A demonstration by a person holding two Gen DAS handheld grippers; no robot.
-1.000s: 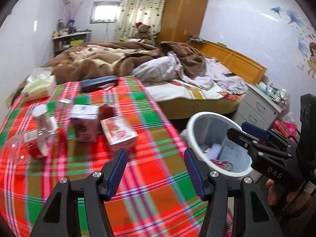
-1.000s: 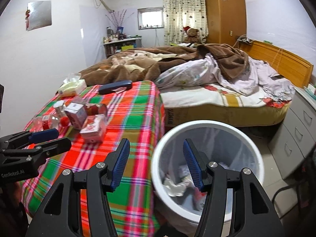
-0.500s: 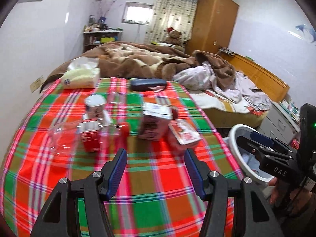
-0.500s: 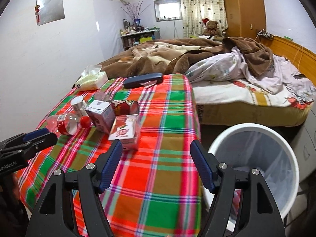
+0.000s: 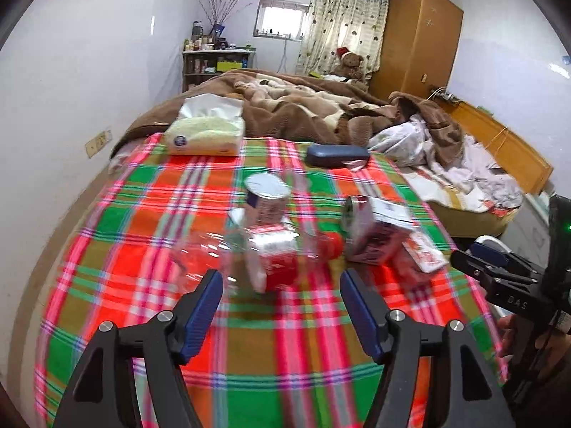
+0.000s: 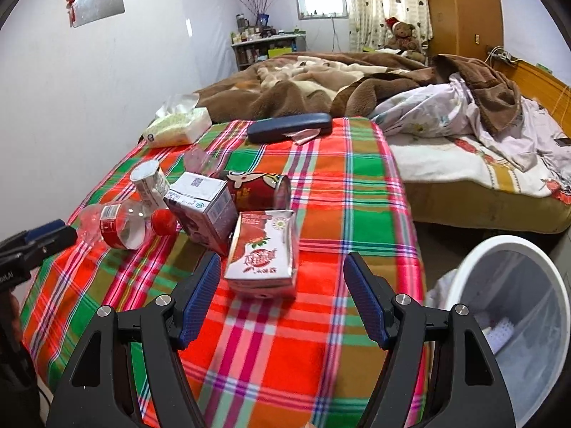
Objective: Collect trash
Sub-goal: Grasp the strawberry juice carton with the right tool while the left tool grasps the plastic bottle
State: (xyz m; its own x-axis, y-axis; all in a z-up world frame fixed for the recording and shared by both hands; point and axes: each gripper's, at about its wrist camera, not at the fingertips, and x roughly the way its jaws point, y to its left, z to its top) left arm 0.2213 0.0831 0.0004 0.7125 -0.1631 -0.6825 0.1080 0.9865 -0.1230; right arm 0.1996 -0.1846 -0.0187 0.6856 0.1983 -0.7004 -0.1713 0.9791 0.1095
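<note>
While some scraps are already lying inside the white bin [image 6: 514, 306] at near right, leaving bottle [image 6: 121, 224], cartons [image 6: 264, 253] and can [image 6: 260, 189] sitting on the plaid surface [image 6: 321, 339], both hand-held grippers [image 5: 282, 303] [image 6: 282, 296] gaping empty, jaws having just been opening.

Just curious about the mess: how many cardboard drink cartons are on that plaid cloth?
2. A red-and-white carton lies nearest, between the right gripper's open fingers; a grey-and-maroon carton stands just behind it, left. More may hide behind.
</note>
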